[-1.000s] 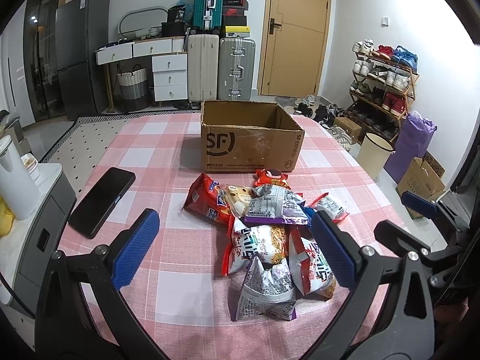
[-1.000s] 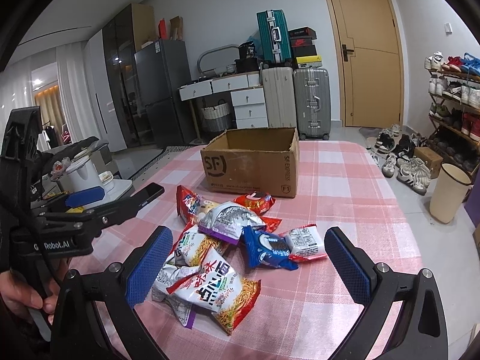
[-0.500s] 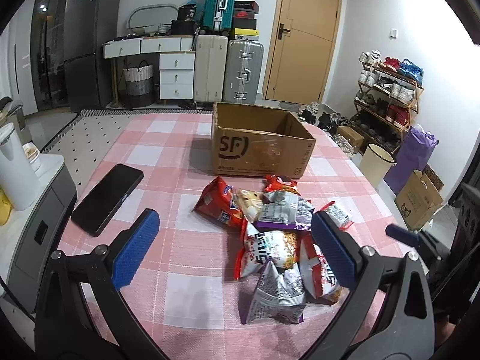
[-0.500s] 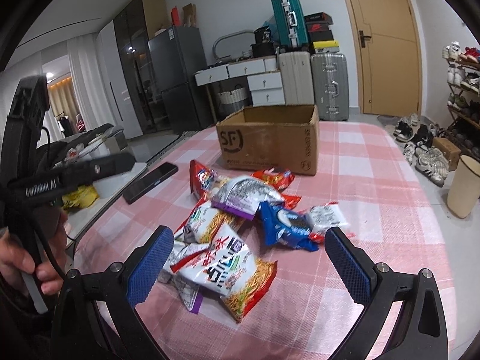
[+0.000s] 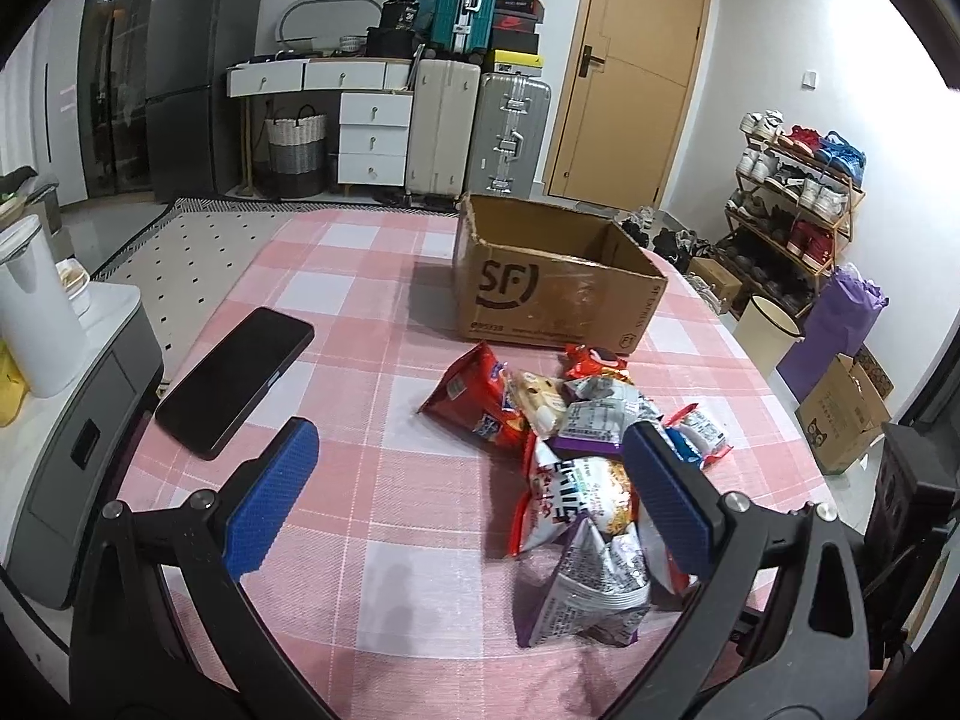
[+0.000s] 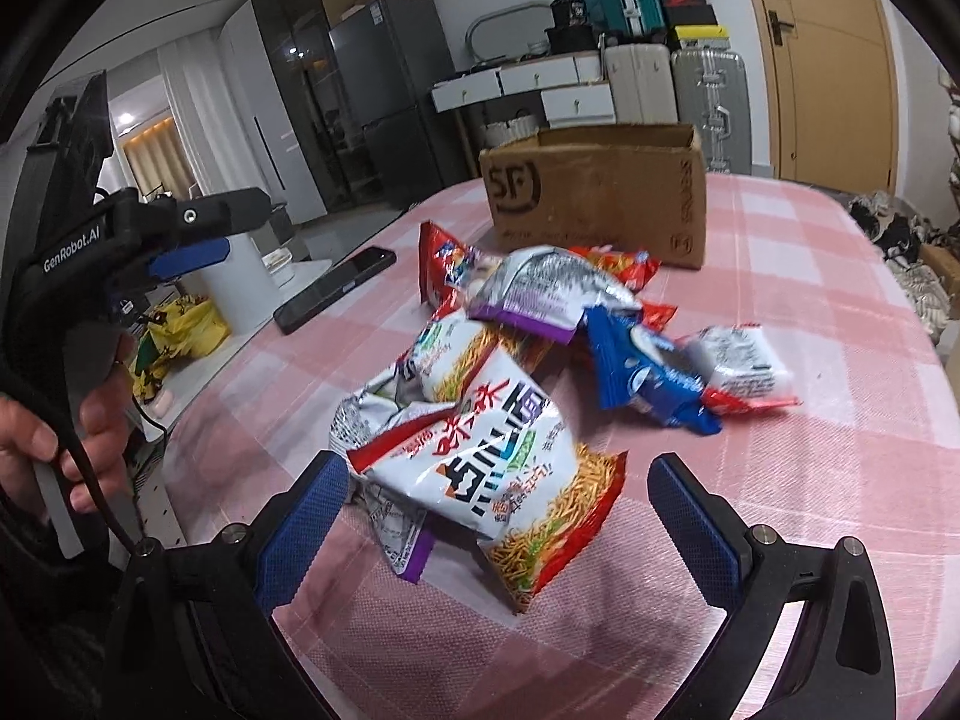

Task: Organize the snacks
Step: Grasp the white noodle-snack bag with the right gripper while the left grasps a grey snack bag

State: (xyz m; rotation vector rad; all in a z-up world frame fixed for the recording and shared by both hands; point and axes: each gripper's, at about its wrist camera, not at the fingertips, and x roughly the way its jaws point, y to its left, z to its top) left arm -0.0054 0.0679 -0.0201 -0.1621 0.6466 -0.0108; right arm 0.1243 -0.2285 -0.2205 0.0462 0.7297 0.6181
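My right hand-held gripper [image 6: 498, 516] is wide, empty, nearer: the noodle bag [image 6: 498, 468] lies dead ahead between its fingers on the surface [image 6: 840, 480], long axis running away toward the box [image 6: 594, 192]. Left hand-held gripper [image 5: 468, 498] wide, empty, pile to its right.

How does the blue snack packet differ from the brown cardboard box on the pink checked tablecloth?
The blue snack packet is soft, crinkled plastic lying flat in the pile; the brown cardboard box is rigid, upright and open-topped. The packet is far smaller than the box. Both rest on the pink checked tablecloth.
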